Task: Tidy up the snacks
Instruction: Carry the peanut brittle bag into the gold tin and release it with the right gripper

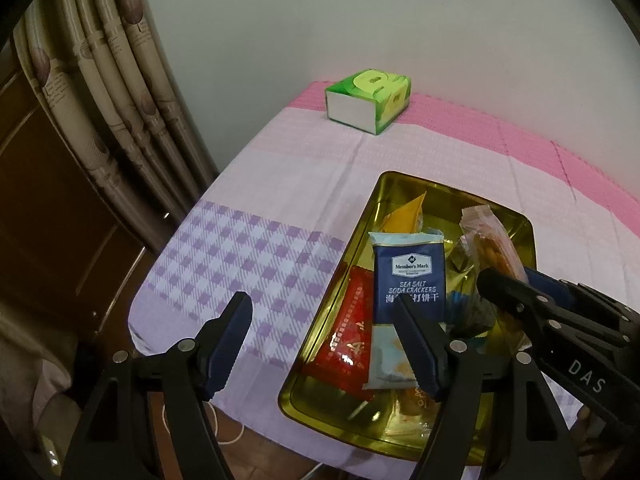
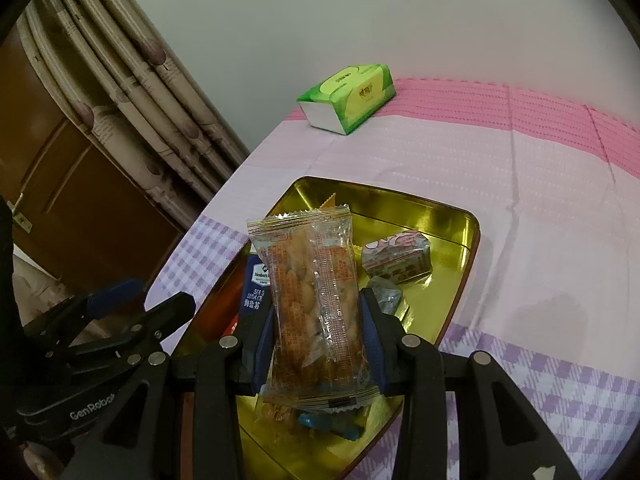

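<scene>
Right claw (image 2: 320,332) clamping a clear peanut packet (image 2: 316,308) upright over the gold tin tray (image 2: 452,220) on the counter (image 2: 520,184); left claw (image 1: 324,340) gaping wide, holding nothing, hovering at the tray's 9 o'clock edge; blue cracker pack (image 1: 408,276) lying inside, possibly atop a red packet (image 1: 348,336); green tissue box (image 1: 368,100) sitting at 12 o'clock

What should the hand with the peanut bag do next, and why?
Probably lower the peanut bag a little toward the bare gold floor at the far side of the tin before letting go. The right gripper is shut on the bag, upright above the tin, and the near side is crowded with the cracker pack and other snacks. The left gripper is open.
</scene>
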Demonstrator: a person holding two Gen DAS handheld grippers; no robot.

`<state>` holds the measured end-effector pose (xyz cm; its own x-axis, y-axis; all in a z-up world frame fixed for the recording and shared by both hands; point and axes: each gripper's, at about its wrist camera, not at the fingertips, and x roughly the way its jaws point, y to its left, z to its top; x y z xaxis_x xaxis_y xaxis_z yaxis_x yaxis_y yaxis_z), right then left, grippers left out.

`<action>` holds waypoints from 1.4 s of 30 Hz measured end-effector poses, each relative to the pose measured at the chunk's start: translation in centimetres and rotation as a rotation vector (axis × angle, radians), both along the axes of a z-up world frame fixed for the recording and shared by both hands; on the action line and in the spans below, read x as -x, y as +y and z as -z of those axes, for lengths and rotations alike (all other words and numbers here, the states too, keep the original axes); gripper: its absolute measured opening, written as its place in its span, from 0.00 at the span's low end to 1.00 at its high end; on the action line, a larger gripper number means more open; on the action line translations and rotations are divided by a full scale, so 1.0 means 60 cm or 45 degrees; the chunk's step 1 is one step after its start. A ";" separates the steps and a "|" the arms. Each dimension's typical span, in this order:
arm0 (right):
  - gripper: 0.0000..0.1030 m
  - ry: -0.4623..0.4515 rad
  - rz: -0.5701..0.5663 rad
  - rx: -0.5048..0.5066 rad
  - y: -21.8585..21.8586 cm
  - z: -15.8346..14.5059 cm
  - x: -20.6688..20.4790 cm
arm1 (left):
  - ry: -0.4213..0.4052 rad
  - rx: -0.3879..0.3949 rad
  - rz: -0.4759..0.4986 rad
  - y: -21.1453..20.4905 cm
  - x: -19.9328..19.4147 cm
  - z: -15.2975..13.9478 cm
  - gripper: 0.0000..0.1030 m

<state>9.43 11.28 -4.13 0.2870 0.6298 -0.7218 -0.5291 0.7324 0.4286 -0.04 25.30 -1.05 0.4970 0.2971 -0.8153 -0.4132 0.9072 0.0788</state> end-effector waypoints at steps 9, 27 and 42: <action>0.36 0.009 -0.001 0.003 0.005 0.004 -0.004 | 0.016 -0.005 0.004 -0.001 -0.002 0.001 0.71; 0.38 -0.027 0.017 -0.029 0.004 -0.019 0.006 | 0.016 -0.014 0.005 0.002 -0.003 -0.001 0.71; 0.63 -0.483 0.070 0.092 -0.034 -0.093 0.093 | -0.129 -0.056 0.071 -0.012 0.011 -0.036 0.71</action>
